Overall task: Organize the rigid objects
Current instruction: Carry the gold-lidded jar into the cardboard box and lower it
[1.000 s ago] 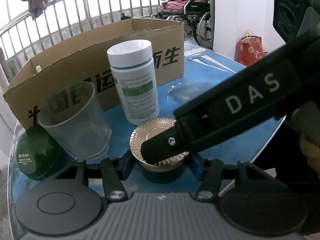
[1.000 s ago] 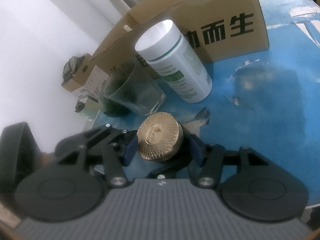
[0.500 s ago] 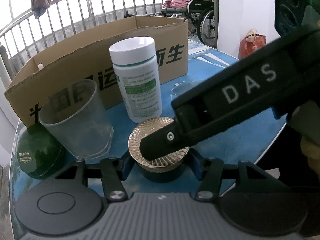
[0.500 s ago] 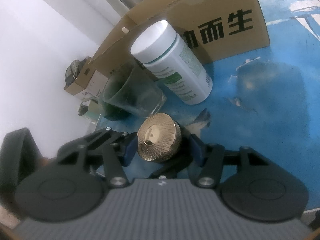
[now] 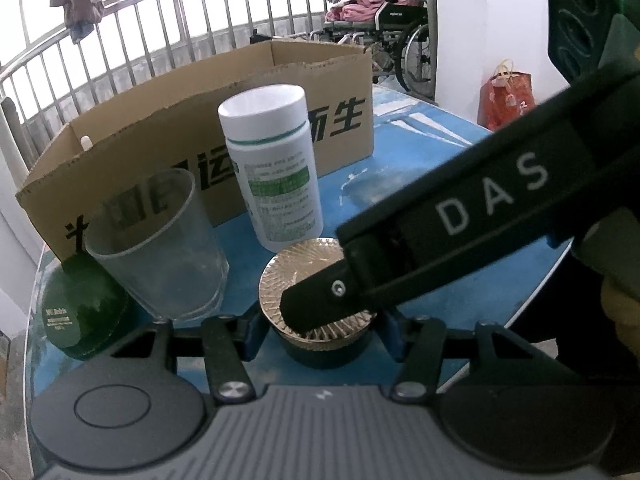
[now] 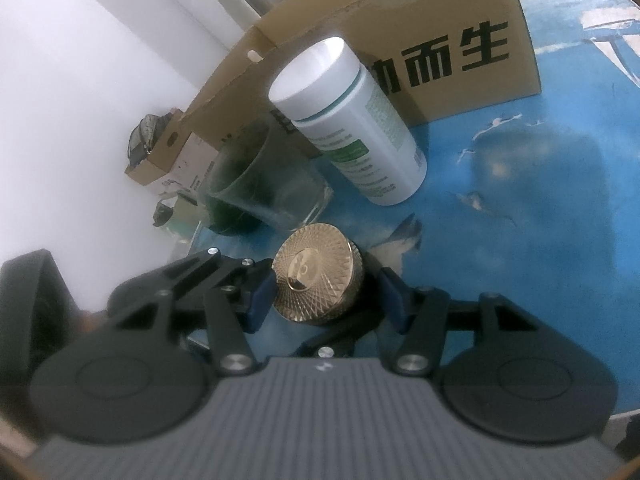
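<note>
A round blue table (image 5: 460, 184) carries everything, and at its far side stands the biggest item, an open cardboard box (image 5: 168, 136) with black characters printed on its near wall. In front of the box a white bottle (image 5: 276, 168) with a green label stands upright, close to the box wall. To the left of the bottle stands a clear cup (image 5: 160, 252), and behind the cup's lower left edge sits a round dark green tin (image 5: 76, 312) (seen through the cup in the right wrist view). Nearest of all is a small dark jar (image 5: 320, 354) with a ribbed gold lid (image 6: 316, 276), resting on the table just in front of the bottle. The left gripper (image 5: 320, 334) has its blue pads on either side of the jar's dark body, apparently clamped on it, though the contact itself is partly hidden. The right gripper (image 6: 326, 294) reaches in from the right across the left view, its pads set against the two sides of the gold lid, one black finger (image 5: 320, 304) lying over the lid's top.
</note>
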